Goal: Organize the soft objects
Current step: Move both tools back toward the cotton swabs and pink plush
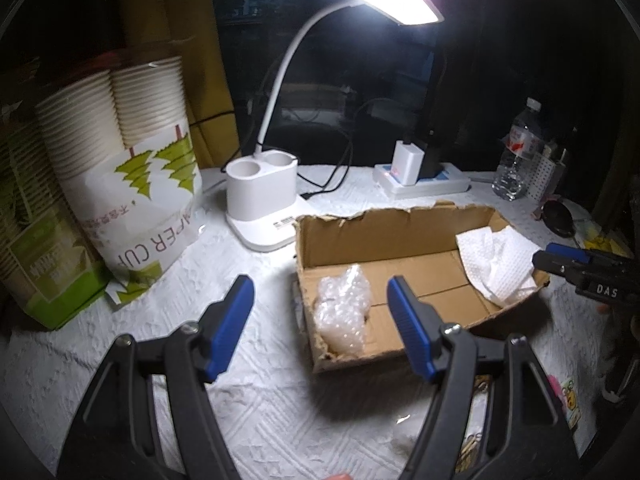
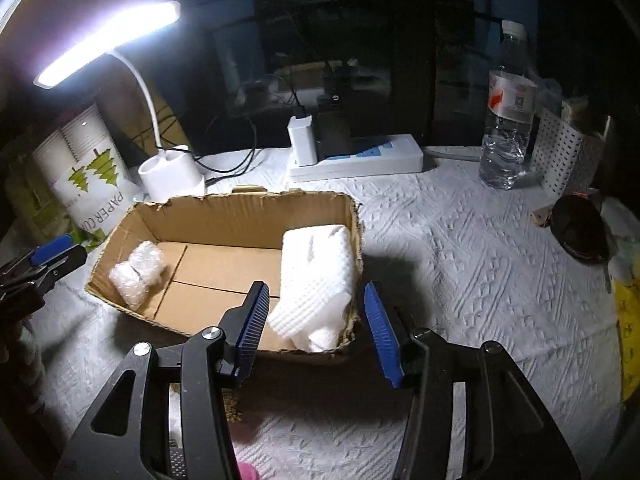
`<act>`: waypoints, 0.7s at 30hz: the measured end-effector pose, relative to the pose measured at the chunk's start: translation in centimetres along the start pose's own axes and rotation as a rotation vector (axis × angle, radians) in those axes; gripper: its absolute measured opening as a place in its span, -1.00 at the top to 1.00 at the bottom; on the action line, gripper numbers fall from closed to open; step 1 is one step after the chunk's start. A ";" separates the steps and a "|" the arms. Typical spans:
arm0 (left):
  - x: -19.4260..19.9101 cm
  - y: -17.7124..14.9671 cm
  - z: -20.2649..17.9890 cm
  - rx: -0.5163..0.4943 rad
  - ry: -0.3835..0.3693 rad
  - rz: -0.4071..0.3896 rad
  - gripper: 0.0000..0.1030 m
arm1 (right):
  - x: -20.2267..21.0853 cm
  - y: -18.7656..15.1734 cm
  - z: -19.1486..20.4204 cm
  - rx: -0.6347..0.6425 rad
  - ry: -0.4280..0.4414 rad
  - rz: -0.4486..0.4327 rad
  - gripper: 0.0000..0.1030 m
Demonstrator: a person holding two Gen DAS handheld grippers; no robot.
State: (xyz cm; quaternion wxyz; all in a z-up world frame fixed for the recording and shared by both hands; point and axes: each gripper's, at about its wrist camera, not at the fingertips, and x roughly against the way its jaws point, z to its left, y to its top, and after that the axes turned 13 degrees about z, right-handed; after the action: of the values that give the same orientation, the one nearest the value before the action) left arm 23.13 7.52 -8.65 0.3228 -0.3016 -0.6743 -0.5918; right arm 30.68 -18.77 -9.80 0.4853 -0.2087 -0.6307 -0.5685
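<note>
Cardboard box point(image 2: 224, 216) holds both soft things: one bubble wrap point(image 2: 138, 274) at its left end, one towel point(image 2: 316, 280) at its right; my right claw point(image 2: 316, 332) gapes empty just before the towel, whose long axis runs away from me; my left claw point(image 1: 320, 328), released, faces the wrap.

Bare tablecloth point(image 2: 460, 264) lies open to the right of the cardboard box point(image 2: 248, 216), up to the water bottle point(image 2: 508, 120) and power strip point(image 2: 360, 158). Left of the box, the lamp base point(image 1: 260, 196) and paper cup sleeve point(image 1: 132, 184) crowd the approach. Box middle unobstructed between bubble wrap point(image 1: 344, 312) and paper towel point(image 2: 316, 280).
</note>
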 end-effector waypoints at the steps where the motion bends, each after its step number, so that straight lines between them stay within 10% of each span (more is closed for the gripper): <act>1: 0.1 -0.1 0.0 0.002 0.001 -0.001 -0.37 | 0.2 0.0 0.2 0.004 -0.003 -0.003 -0.02; 21: 5.5 -3.9 -3.7 -0.053 -0.068 -0.046 -0.58 | 6.6 -5.0 3.4 0.054 0.031 -0.087 -0.19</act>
State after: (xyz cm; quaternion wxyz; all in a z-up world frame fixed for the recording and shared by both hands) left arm 16.97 3.55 -6.32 0.2782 -0.3144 -0.6758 -0.6059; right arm 22.38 -18.85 -6.35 0.4752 -0.1589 -0.6468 -0.5750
